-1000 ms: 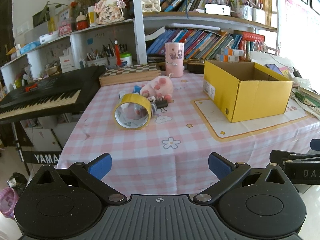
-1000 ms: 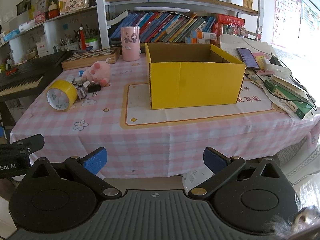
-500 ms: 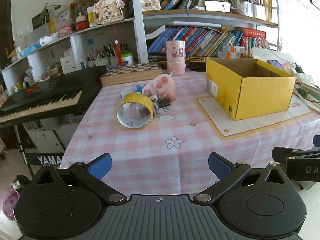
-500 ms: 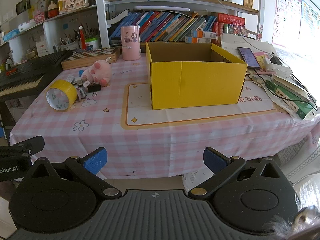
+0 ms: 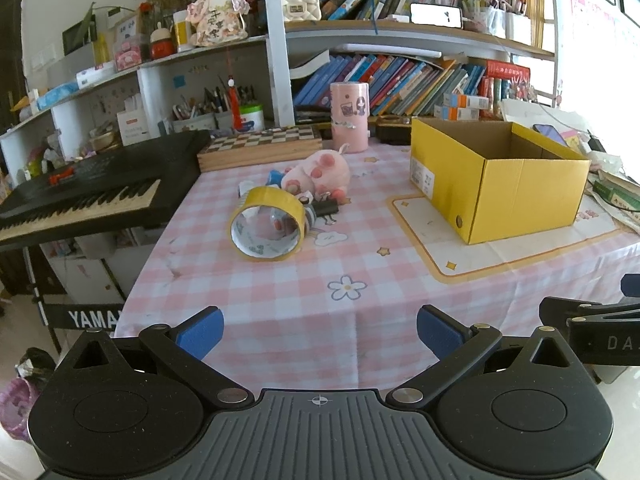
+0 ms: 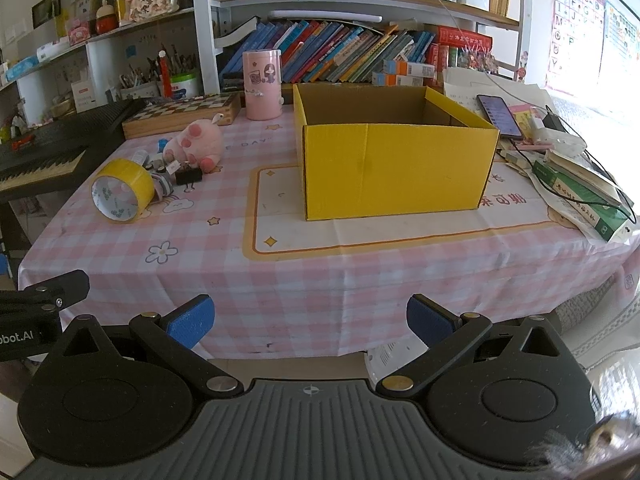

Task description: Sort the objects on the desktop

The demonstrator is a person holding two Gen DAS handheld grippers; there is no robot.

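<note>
A yellow tape roll [image 5: 266,222] lies on its side on the pink checked tablecloth [image 5: 304,304], with a pink plush pig [image 5: 320,170], a black binder clip [image 5: 326,210] and small items behind it. An open, empty yellow cardboard box [image 5: 500,184] stands to the right. The right wrist view shows the tape roll [image 6: 122,196], the pig [image 6: 196,146], the clip [image 6: 188,176] and the box [image 6: 394,160]. My left gripper [image 5: 319,328] is open and empty in front of the table's near edge. My right gripper [image 6: 310,318] is open and empty, also short of the edge.
A pink cylinder tin [image 5: 349,116] and a chessboard box [image 5: 260,148] stand at the back. A black keyboard [image 5: 92,188] sits left of the table. Books, a phone [image 6: 498,114] and cables crowd the right edge. Bookshelves rise behind.
The left gripper has lifted a little, so the table sits slightly lower in its view. The right gripper has barely moved. Both stay open.
</note>
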